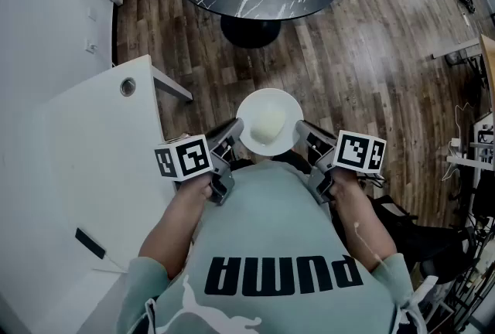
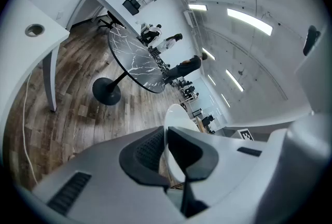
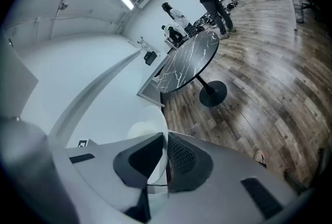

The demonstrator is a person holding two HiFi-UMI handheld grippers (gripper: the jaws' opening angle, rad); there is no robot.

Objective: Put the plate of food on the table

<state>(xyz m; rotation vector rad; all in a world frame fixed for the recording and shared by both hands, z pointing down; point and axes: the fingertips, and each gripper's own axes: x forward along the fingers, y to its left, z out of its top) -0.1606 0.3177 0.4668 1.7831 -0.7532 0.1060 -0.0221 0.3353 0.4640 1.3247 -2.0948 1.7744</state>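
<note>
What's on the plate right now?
A pale mound of food sits centred on the plate. The left gripper and right gripper cover its side rims; the food's kind is unclear.

Legible text: one item only. "PUMA" (image 1: 284,274) in large dark capitals runs across the pale green shirt (image 1: 271,209), upside down in the head view. A white logo shape (image 1: 193,313) sits beside it. The left cube (image 1: 183,158) and right cube (image 1: 360,151) carry black-and-white square patterns, no letters or numbers.
</note>
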